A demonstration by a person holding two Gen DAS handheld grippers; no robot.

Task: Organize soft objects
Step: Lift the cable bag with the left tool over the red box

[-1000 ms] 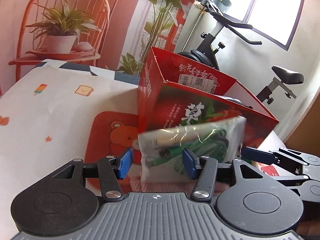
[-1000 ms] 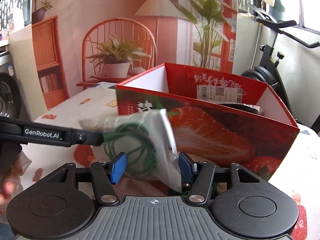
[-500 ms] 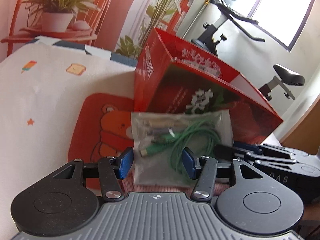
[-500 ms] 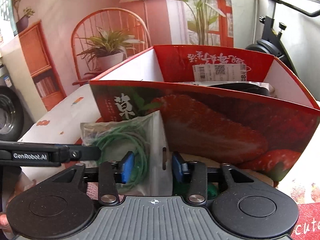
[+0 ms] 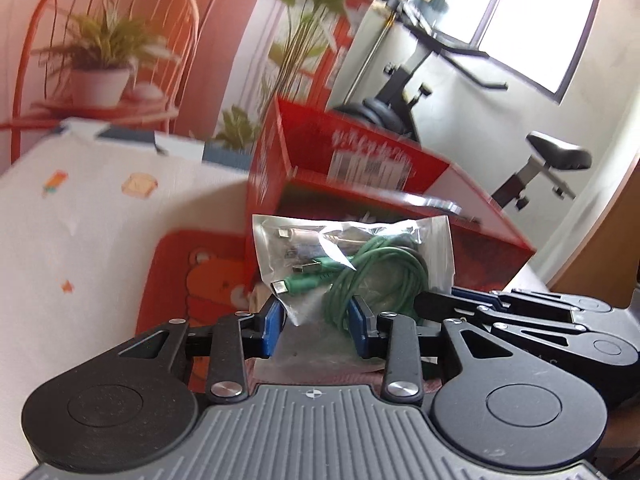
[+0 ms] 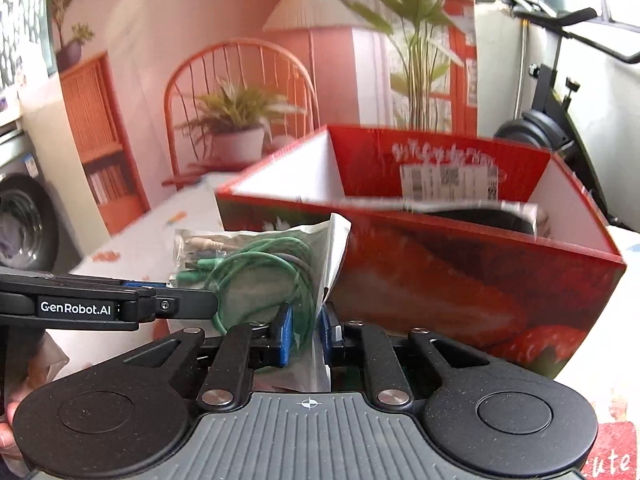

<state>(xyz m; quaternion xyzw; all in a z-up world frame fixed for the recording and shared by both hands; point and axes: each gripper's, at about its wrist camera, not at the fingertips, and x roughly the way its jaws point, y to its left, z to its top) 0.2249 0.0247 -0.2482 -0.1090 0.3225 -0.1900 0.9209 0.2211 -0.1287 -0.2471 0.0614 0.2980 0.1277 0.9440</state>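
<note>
A clear plastic bag holding a coiled green cable (image 5: 352, 264) stands upright in front of a red strawberry-printed box (image 5: 384, 200). My left gripper (image 5: 316, 320) has narrowed its blue pads around the bag's lower part. My right gripper (image 6: 305, 332) is shut on the same bag (image 6: 264, 268), pinching its right edge. The right gripper's black fingers show at the right of the left wrist view (image 5: 520, 312), and the left gripper's fingers (image 6: 104, 304) reach in from the left of the right wrist view. The open box (image 6: 460, 248) holds a dark item.
The table carries a white patterned cloth (image 5: 80, 216) and a red bear mat (image 5: 192, 280). A chair with a potted plant (image 5: 100, 76) stands behind, and an exercise bike (image 5: 460, 92) to the right. A washing machine (image 6: 20, 224) stands at the far left.
Both grippers have closed in on the bag; the right one went from open to pinching it. The bag has risen and now stands more upright before the box.
</note>
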